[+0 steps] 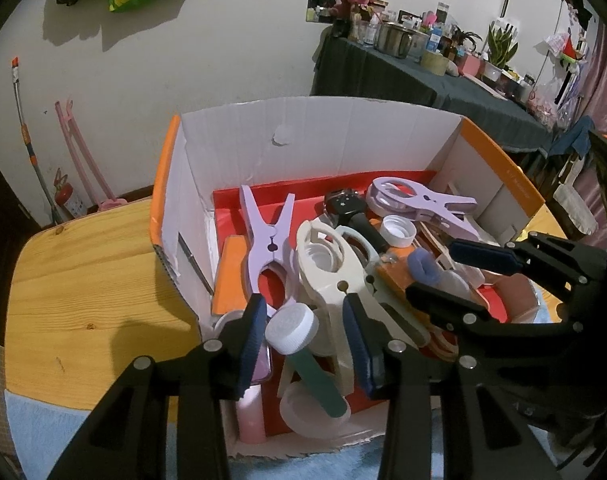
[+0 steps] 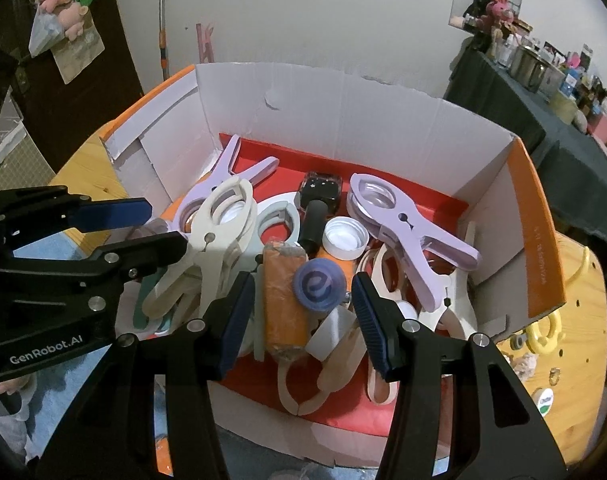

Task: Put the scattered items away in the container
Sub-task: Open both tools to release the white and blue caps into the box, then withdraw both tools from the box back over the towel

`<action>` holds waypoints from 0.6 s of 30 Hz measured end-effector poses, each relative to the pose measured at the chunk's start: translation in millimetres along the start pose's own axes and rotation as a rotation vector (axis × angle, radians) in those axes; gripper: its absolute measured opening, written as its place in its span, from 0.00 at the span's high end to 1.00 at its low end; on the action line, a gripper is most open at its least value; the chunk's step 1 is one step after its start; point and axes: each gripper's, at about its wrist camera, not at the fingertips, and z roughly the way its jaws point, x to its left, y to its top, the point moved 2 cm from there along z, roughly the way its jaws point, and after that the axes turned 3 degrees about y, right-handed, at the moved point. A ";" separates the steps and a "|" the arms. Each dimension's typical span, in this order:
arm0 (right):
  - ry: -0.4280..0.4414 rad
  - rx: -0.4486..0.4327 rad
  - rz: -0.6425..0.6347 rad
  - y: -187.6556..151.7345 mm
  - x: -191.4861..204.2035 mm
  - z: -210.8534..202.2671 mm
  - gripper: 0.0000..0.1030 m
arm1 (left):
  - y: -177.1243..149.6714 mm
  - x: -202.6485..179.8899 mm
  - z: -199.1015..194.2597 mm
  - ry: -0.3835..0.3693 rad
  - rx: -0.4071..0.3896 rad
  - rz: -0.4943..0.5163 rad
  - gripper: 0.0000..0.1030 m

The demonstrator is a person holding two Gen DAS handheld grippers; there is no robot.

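Both fingers' pairs parted over the box (image 1: 311, 140), left (image 1: 303, 344), right (image 2: 303, 320), seemingly holding nothing, lilac and cream clips inside

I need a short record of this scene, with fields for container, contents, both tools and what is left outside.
container: cardboard box, red floor
contents: lilac clips, cream clips, white cap, orange pack
left tool: over box, open, white-capped tube between fingers
right tool: over box, open, empty
outside: yellow item on table
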 end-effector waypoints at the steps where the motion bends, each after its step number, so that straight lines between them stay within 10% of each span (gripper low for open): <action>1: 0.000 -0.002 0.000 0.5 -0.2 -0.8 0.52 | 0.2 -0.6 -1.0 0.001 -0.001 0.001 0.59; 18: -0.019 -0.087 0.020 -14.0 11.0 -49.1 0.52 | -16.9 -8.0 -61.9 0.004 -0.109 -0.017 0.53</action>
